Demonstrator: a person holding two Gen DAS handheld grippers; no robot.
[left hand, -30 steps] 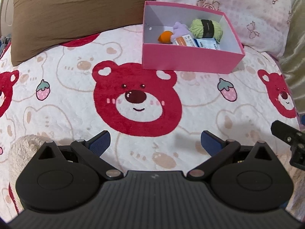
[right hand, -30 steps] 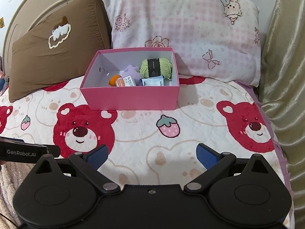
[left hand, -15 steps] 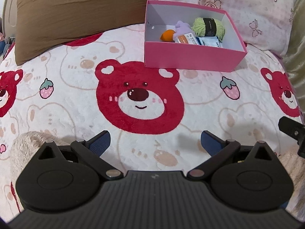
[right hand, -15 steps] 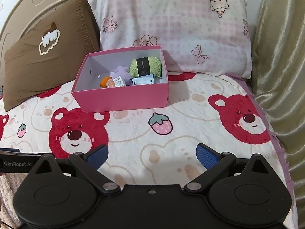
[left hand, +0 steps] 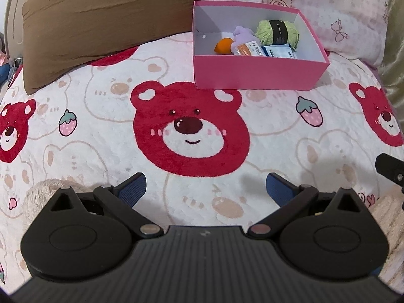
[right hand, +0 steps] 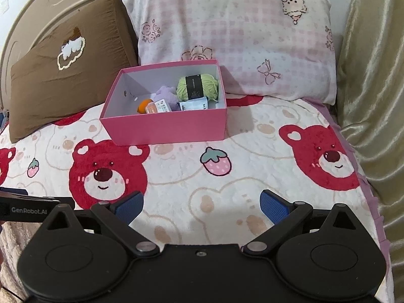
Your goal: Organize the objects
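Observation:
A pink box [left hand: 255, 72] [right hand: 166, 127] stands on the bear-print blanket near the pillows. Inside lie a green yarn ball [left hand: 277, 32] [right hand: 197, 87], a purple plush [left hand: 243, 34] [right hand: 166, 93], an orange ball [left hand: 223, 46] [right hand: 143, 105], an orange-and-white packet [left hand: 248, 50] [right hand: 159, 108] and a pale blue packet [left hand: 279, 51] [right hand: 194, 105]. My left gripper [left hand: 205, 189] hangs open over the blanket, well short of the box, nothing between its blue pads. My right gripper [right hand: 201, 207] is open too, also empty and back from the box.
A brown pillow [left hand: 101, 25] [right hand: 65, 70] and a pink checked pillow [left hand: 315, 5] [right hand: 240, 35] lean on the headboard behind the box. A shiny gold curtain [right hand: 371, 88] hangs at the right. The other gripper's black body [right hand: 22, 208] [left hand: 390, 169] shows at each view's edge.
Both grippers have drawn back and drifted slightly, so the box sits a little further off in each view. Both stay open and empty.

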